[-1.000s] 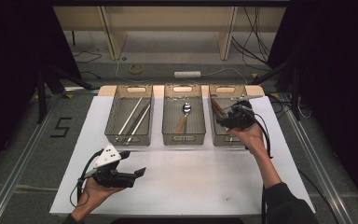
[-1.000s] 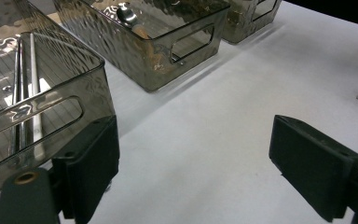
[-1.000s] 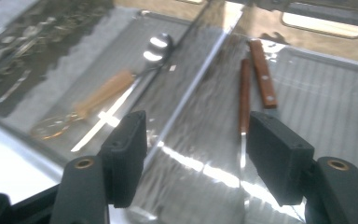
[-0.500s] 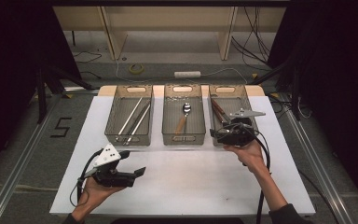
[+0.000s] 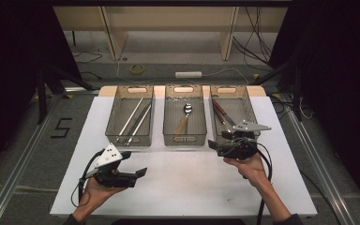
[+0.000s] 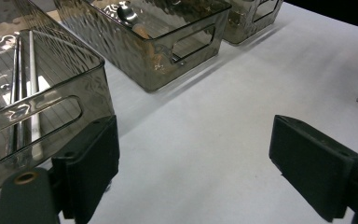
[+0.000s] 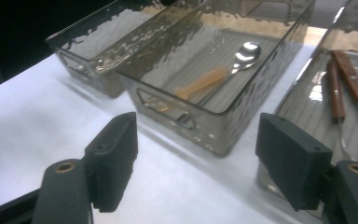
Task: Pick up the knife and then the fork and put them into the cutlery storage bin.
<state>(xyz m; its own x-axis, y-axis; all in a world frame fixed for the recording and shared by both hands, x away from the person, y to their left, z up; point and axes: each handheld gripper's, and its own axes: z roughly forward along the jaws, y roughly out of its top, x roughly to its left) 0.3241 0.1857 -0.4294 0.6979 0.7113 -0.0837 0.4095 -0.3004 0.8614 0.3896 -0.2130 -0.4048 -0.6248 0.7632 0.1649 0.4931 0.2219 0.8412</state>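
With our right gripper [image 5: 214, 145], jaws just opened and empty, beside the right bin [image 5: 249, 110] holding what look like wood-handled knives [image 5: 221, 111], and our left gripper [image 5: 138, 173] spread idle, we risk clipping that bin's wall.

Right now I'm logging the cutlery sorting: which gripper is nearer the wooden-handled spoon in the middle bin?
Right. The right gripper sits just off the middle bin's near right corner, jaws open, facing the spoon. The left gripper lies lower left on the white table, farther from it.
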